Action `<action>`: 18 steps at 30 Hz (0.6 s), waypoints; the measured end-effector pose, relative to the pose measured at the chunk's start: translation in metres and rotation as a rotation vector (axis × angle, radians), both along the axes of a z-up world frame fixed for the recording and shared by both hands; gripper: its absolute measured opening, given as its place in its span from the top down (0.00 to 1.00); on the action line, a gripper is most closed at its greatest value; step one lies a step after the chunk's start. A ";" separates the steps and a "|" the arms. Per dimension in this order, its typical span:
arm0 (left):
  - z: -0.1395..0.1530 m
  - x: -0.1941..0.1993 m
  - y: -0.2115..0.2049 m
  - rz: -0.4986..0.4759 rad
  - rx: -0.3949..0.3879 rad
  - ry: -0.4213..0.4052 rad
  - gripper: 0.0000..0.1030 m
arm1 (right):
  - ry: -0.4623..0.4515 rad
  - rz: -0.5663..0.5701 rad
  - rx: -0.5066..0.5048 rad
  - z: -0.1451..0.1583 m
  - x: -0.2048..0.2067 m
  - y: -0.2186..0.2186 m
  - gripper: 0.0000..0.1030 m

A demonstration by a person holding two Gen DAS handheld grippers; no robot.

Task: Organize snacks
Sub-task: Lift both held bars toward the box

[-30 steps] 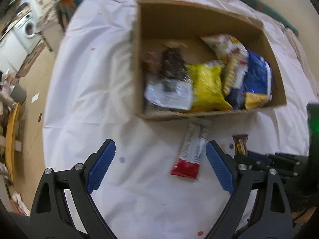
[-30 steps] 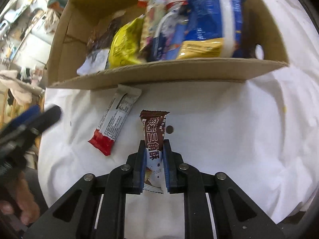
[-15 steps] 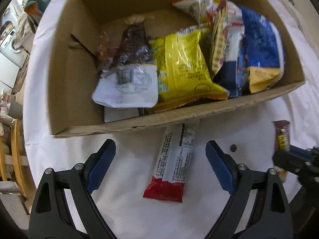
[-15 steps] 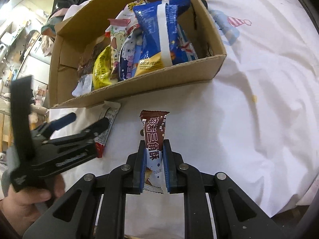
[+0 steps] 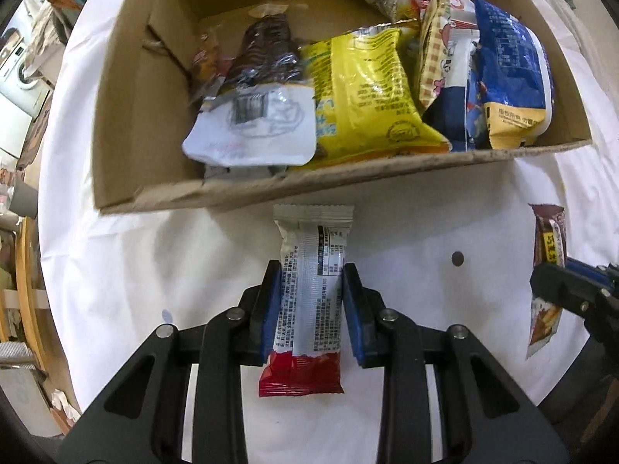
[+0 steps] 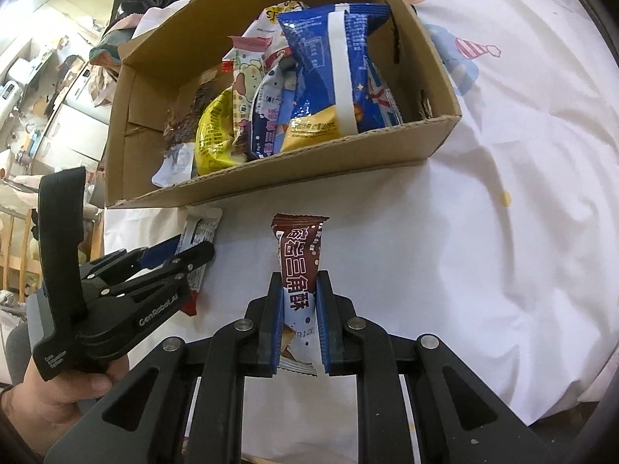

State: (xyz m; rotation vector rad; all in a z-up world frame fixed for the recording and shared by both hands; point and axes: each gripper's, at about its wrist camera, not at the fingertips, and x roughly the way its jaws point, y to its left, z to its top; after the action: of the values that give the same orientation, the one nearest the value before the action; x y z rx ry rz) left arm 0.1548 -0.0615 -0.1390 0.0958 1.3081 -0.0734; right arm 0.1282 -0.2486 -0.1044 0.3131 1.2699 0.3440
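Snacks are being gathered into the box (image 5: 162, 189); the left gripper (image 5: 311, 301) is closing on the white bar (image 5: 309, 294), whose sides are already met by the pads, and the bar lies on the cloth (image 5: 445, 212) just below the box's near wall, at 12 o'clock from the jaws; the right gripper (image 6: 300, 317) is clamped on the brown bar (image 6: 300, 259); the squeeze is best finished before any lift, the bar kept centred, then raised clear of the wall and lowered into the bare floor at 10 o'clock, beside the yellow bag (image 5: 367, 92).
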 end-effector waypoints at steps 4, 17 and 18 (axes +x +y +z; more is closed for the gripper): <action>0.003 0.009 0.012 0.012 0.011 -0.006 0.74 | -0.006 0.012 -0.001 0.001 0.000 0.004 0.84; 0.038 -0.015 0.031 0.093 0.021 -0.061 0.74 | -0.051 0.036 0.056 0.021 -0.006 0.008 0.84; 0.042 -0.018 0.034 0.100 0.021 -0.065 0.74 | -0.056 0.038 0.062 0.023 -0.007 0.008 0.84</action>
State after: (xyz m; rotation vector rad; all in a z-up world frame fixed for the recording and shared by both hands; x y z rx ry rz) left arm 0.1367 -0.0275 -0.0972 0.0500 1.2470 0.0282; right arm 0.1214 -0.2403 -0.0815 0.3300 1.2132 0.4225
